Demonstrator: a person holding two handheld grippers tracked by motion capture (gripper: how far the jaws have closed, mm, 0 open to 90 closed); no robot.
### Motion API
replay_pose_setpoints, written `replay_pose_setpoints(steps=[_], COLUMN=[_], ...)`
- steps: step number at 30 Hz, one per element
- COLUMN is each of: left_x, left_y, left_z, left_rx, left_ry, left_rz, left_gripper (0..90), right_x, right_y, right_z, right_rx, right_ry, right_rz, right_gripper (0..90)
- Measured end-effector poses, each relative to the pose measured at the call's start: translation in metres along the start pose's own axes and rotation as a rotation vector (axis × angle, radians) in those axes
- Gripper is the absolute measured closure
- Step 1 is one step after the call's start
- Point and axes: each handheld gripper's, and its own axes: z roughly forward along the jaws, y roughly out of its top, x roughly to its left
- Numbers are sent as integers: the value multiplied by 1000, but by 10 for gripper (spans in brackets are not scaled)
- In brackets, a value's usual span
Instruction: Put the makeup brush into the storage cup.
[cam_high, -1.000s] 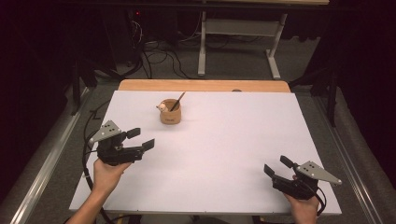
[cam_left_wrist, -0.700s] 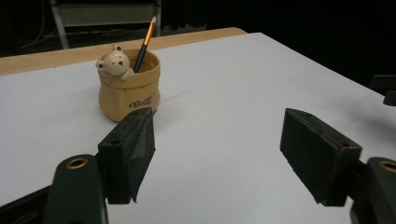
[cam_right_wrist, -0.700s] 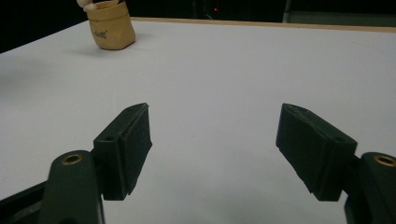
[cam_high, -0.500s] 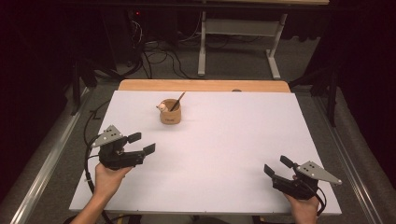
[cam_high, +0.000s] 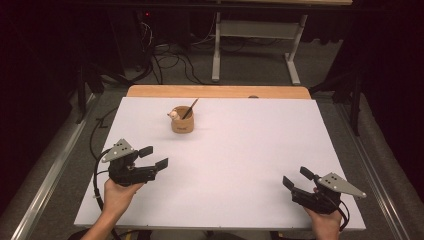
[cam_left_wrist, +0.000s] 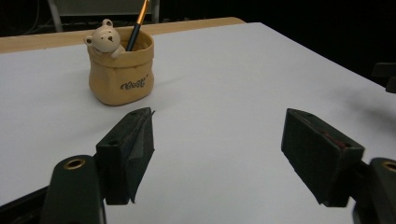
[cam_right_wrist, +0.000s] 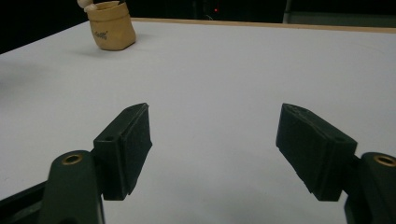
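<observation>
Toward the far-left part of the white table (cam_high: 240, 165), at about eleven o'clock from its middle, stands the tan holder (cam_high: 182, 119), a small sack-shaped pot with a bear figure (cam_left_wrist: 103, 39) perched on its rim and a pencil (cam_left_wrist: 138, 22) leaning out of it toward one o'clock. It sits near the wooden strip (cam_high: 220, 91) along the far edge.

At eight o'clock on the table, the left gripper (cam_high: 154, 157) hovers with its jaws spread wide and nothing between them, aimed at the holder, which lies near but apart from it, at roughly one o'clock. At five o'clock, well apart from the holder, the right gripper (cam_high: 296, 178) is likewise spread wide and holds nothing.

Judging by its glossy moulded look, the holder is probably ceramic or resin: stiff, fairly light, smooth enough to slip, and liable to chip if knocked over. The bear and the thin rim look like the weakest parts, so the bulging body below the rim, across its two sides, seems the safest place to clamp. The pencil is light, stiff and loose in the pot; pinching its shaft above the rim and lifting along its lean should keep the holder from tipping.
</observation>
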Motion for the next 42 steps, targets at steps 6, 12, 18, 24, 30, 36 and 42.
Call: replay_pose_setpoints(steps=[6,12,18,24,30,36,42], left_x=[-1,-1,-1,1,3,3,4], left_y=[-5,-8,-12,-15,-21,-27,-34], left_z=[1,3,2,0,-2,0,-1], left_rx=[6,13,12,6,3,14,25], left_ry=[4,3,3,7,9,12,12], left_rz=[-8,-11,-16,-26,-45,-50,-56], left_gripper=[259,258,257,257,257,256,252], right_x=[0,0,0,0,-1,-2,-2], right_y=[0,0,0,0,0,1,1], right_z=[0,0,0,-1,-1,-2,-2], right_rx=[-1,-3,-3,-5,-9,-17,-15], right_ry=[0,2,5,1,4,4,5], right_rz=[1,4,4,5,5,6,10], right_gripper=[282,282,282,282,282,282,282])
